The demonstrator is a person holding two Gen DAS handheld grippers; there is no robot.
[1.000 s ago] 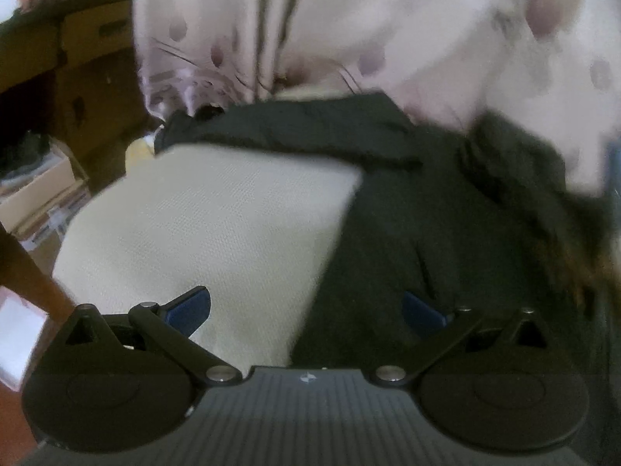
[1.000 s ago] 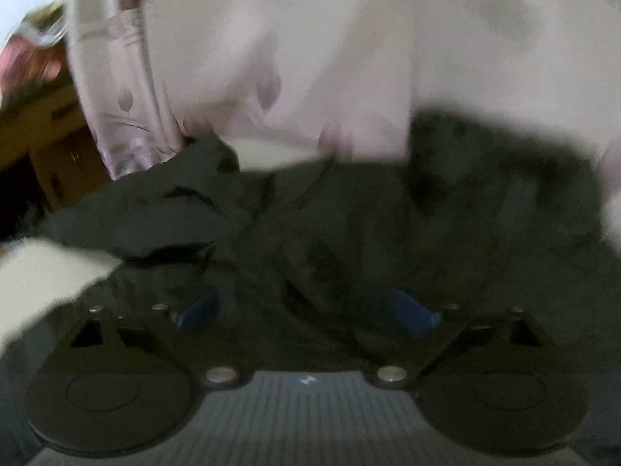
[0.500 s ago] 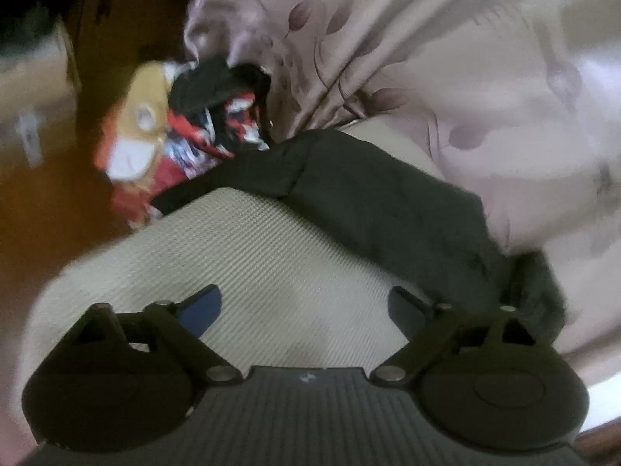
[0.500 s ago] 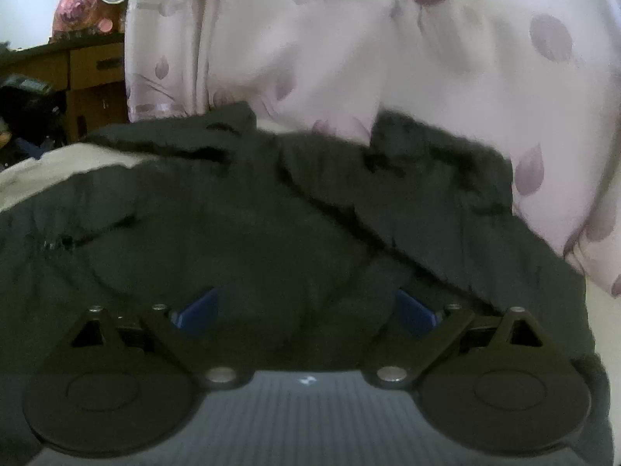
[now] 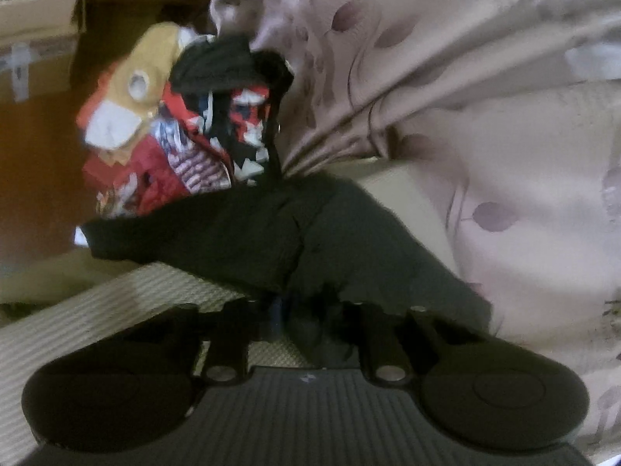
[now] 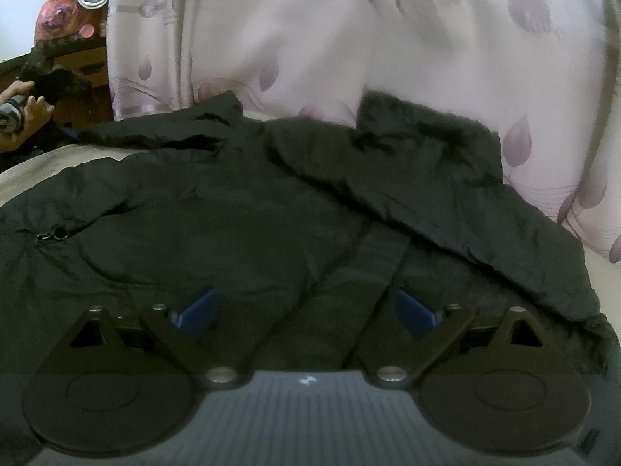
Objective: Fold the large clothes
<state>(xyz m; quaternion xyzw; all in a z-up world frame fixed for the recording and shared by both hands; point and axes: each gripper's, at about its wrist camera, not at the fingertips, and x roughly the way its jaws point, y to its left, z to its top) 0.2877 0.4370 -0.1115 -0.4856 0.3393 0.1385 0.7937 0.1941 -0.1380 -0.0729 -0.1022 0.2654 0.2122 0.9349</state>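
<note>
My left gripper (image 5: 306,310) has just been closing, and its jaws now pinch the dark cloth of the jacket's sleeve (image 5: 248,229), which lies stretched across the pale ribbed surface (image 5: 97,310) toward the pile of red and yellow things (image 5: 163,136). That view is smeared, so I can't be sure how much cloth is caught, only that some sits between the jaws.

My right gripper (image 6: 306,310) hangs spread wide over the jacket (image 6: 233,209), blue pads (image 6: 198,310) apart, gripping nothing. The jacket is laid out flat, its collar (image 6: 423,124) up against the patterned curtain (image 6: 310,31).

To do this well I'd lift the sleeve only enough to clear the surface, then carry it in a low arc across the body so it lands straight along the front seam. I'd press the right gripper lightly on the body near the shoulder so the jacket doesn't drag. If the cloth starts slipping, I'd set it down and take a deeper bite.
</note>
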